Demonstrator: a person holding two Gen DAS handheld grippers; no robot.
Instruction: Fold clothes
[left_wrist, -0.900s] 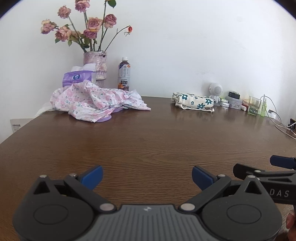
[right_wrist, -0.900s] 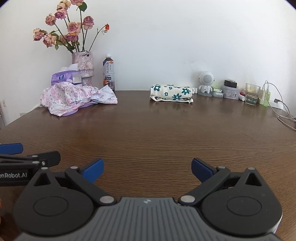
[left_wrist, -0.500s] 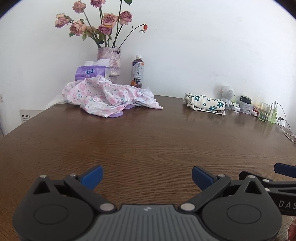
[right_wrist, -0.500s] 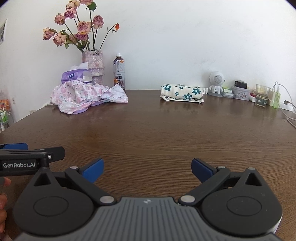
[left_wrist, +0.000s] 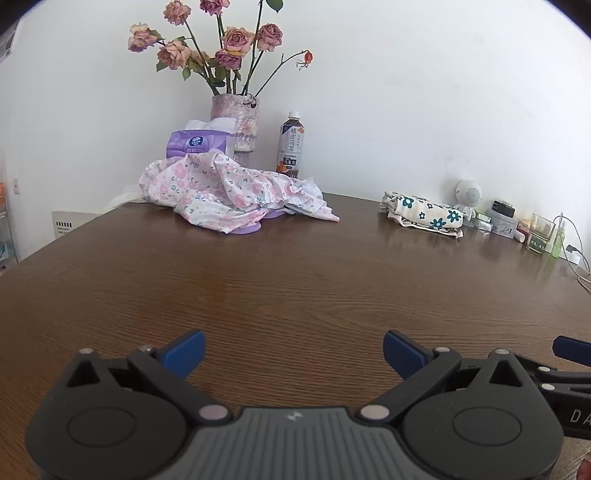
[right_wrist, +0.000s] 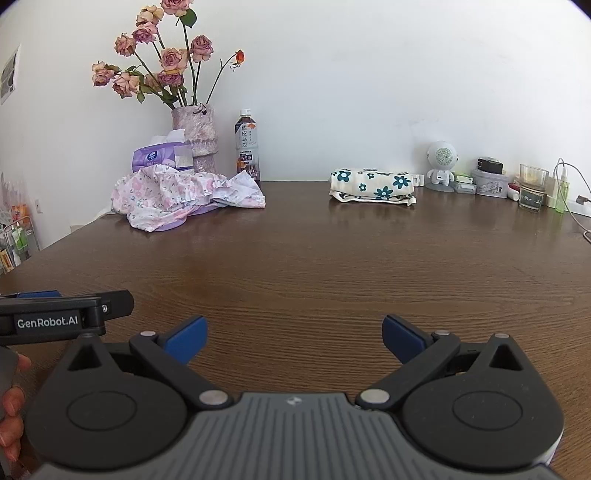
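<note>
Fingers (right_wrist: 11, 406) on left tongs (right_wrist: 55, 314), right view only.

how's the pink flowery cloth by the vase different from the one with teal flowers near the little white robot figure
The pink floral garment lies crumpled in a loose, spread heap; the teal-flowered cloth is folded into a compact, tidy bundle. The pink one has small pink blossoms on white with a purple edge showing beneath; the other has larger teal flowers on cream. The pink one sits left by the vase, the other farther right. Both rest on the wooden table, untouched by either claw.
</note>
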